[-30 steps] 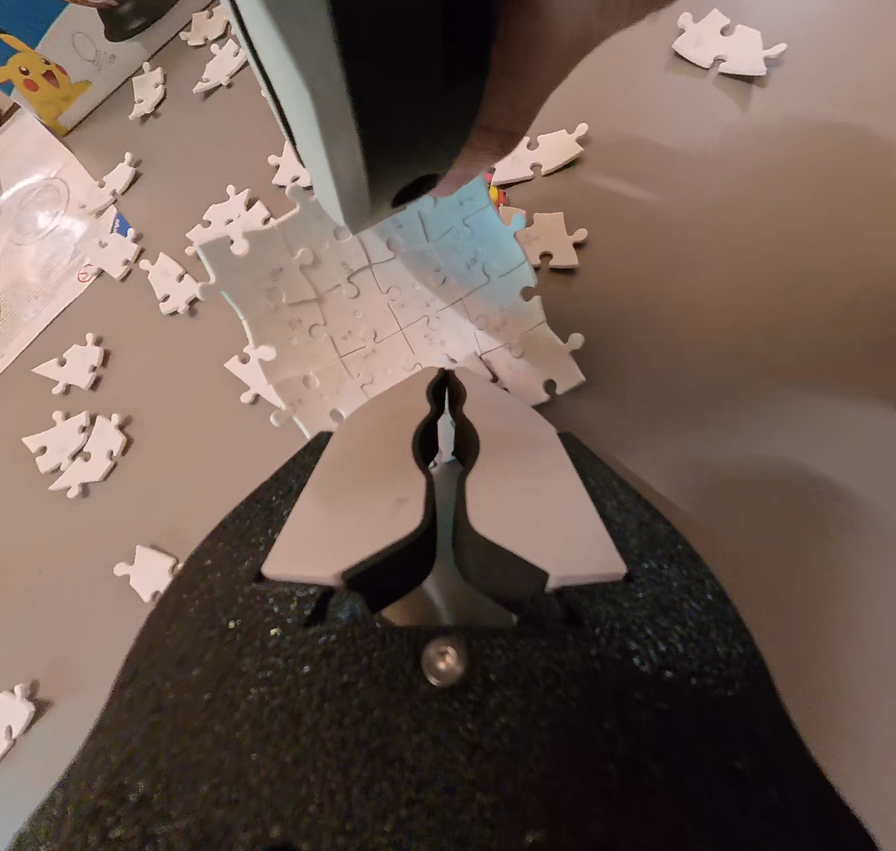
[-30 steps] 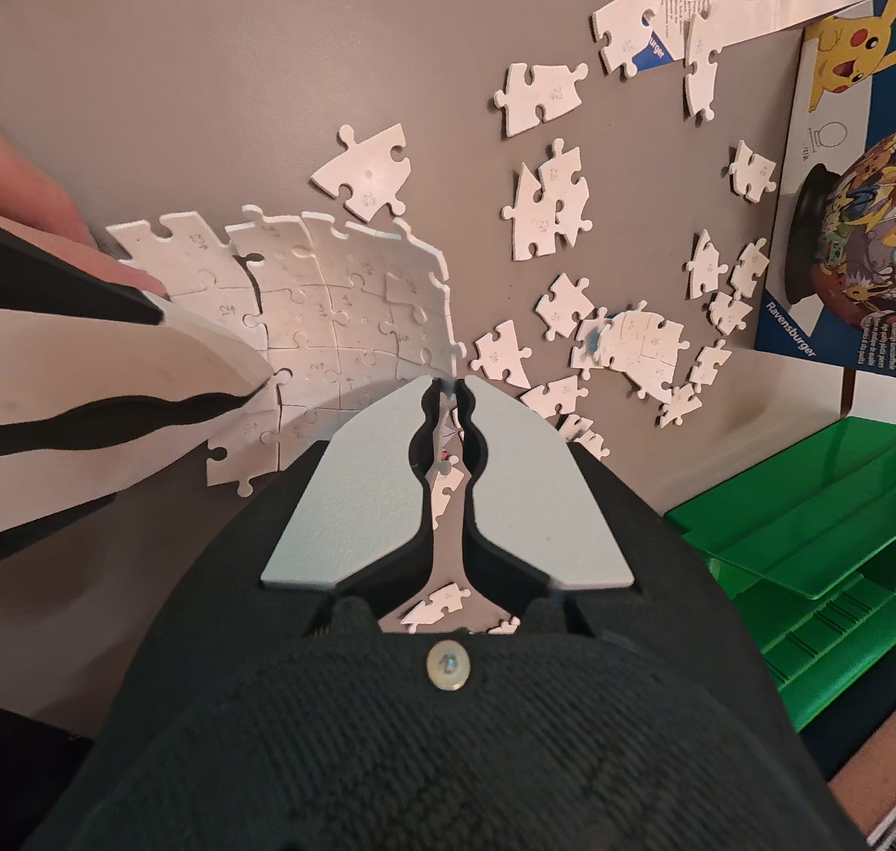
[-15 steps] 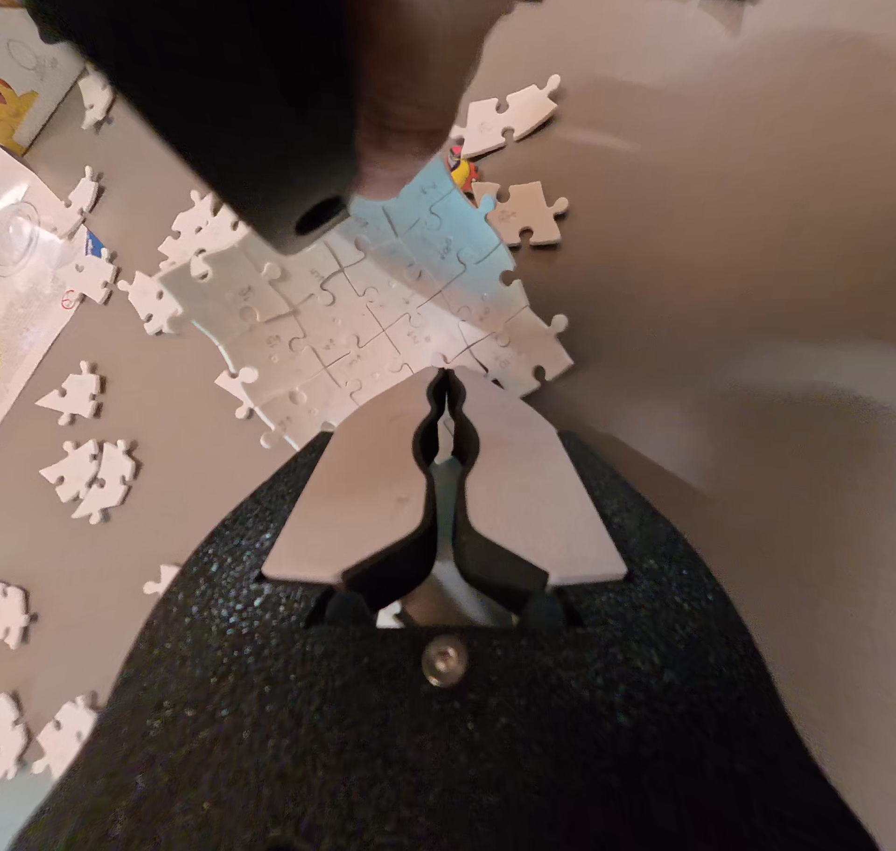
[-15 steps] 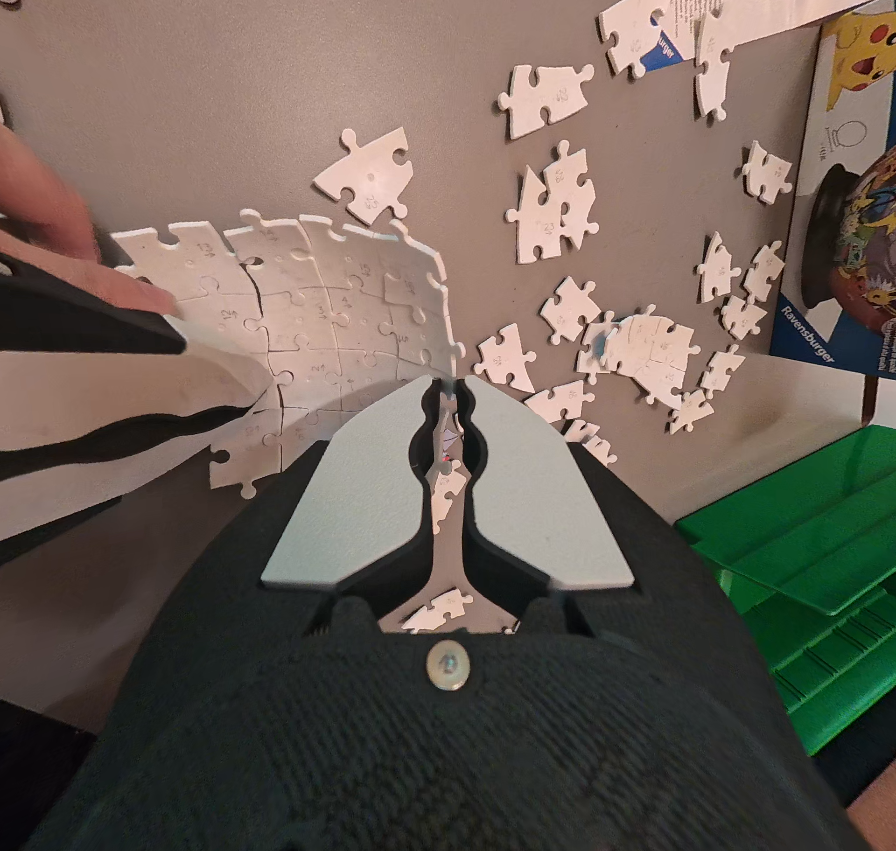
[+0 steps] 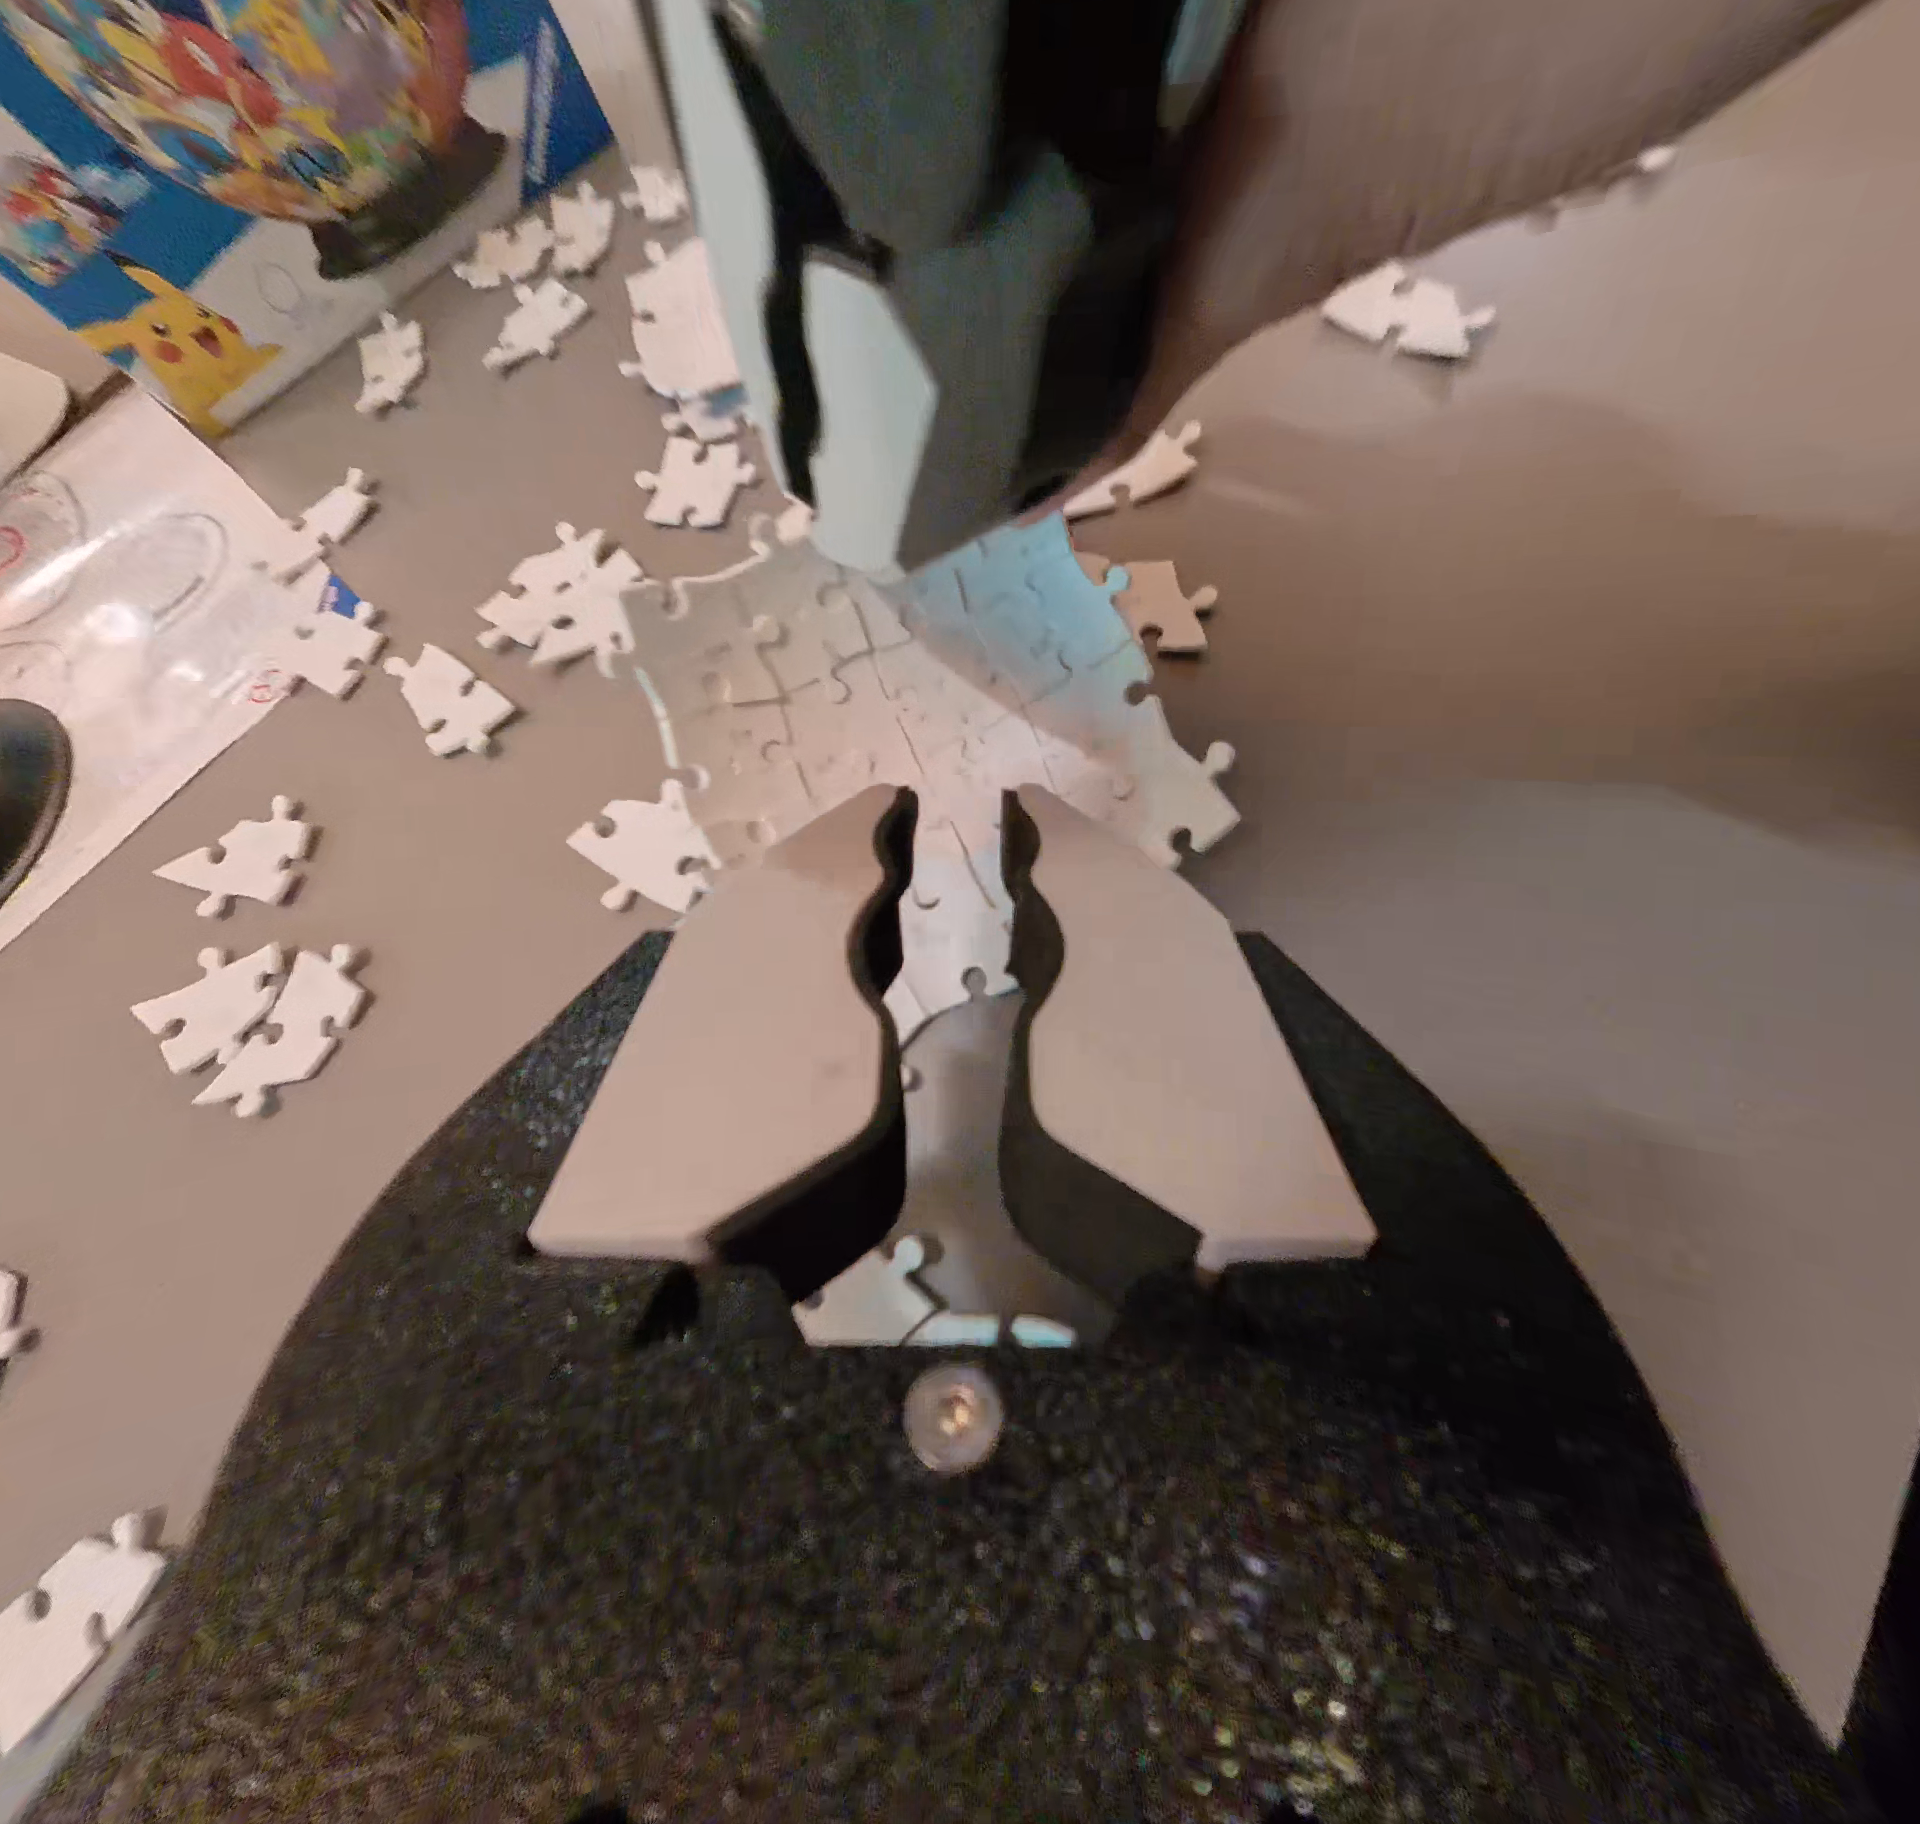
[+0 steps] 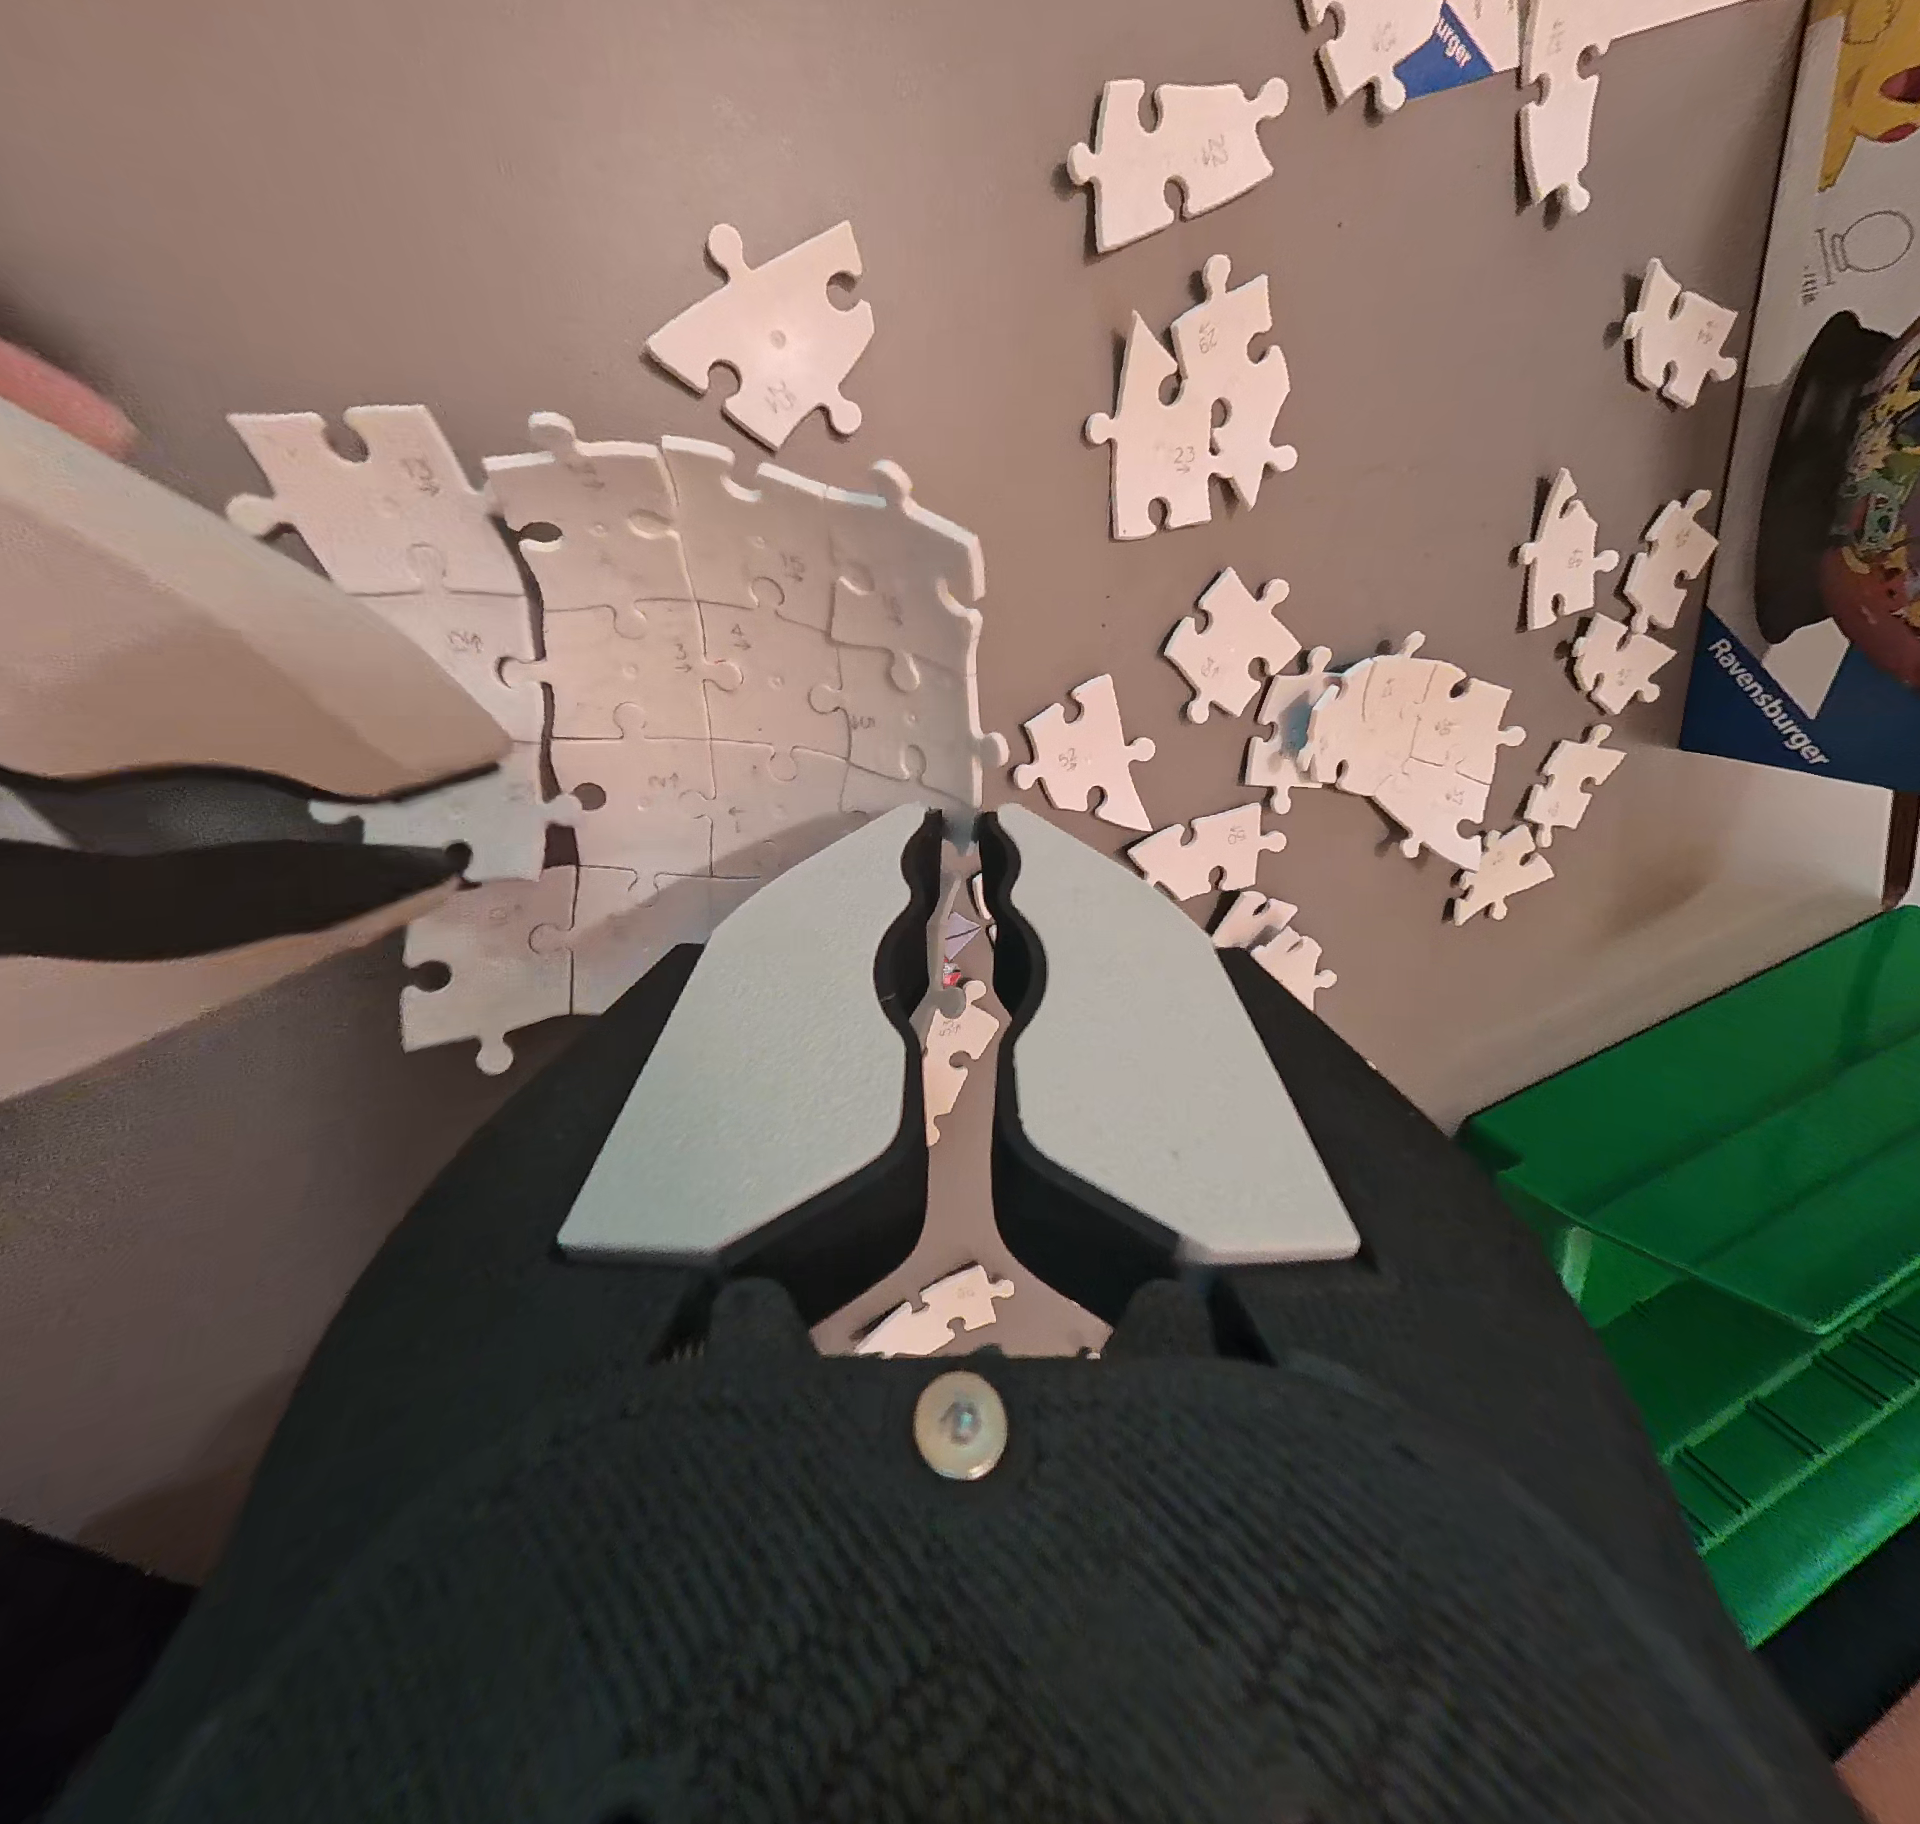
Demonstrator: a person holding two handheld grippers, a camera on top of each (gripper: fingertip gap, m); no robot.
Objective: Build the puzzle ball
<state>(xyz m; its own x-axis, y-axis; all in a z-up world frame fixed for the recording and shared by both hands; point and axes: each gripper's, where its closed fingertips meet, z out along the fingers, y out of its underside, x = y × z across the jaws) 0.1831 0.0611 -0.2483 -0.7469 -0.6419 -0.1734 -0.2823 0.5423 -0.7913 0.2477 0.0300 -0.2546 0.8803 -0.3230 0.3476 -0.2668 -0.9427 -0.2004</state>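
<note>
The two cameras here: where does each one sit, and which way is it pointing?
Left wrist view: sits on the left gripper, looking along its parted fingers at the joined puzzle sheet; the right gripper faces it.
Right wrist view: sits on the right gripper, pinching that sheet's edge; the left gripper enters beside.
Shared: sheet, loose pieces, puzzle box.

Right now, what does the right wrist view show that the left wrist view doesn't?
Only the right wrist view shows the green trays at the table's edge.

Only the left wrist view shows a clear plastic piece lying on a paper sheet, and a dark object at the frame's left edge.

Both show the grey table, the joined white puzzle section, loose white pieces, the colourful box, the right gripper pinching the section's edge, and the left gripper with its fingers apart.
</note>
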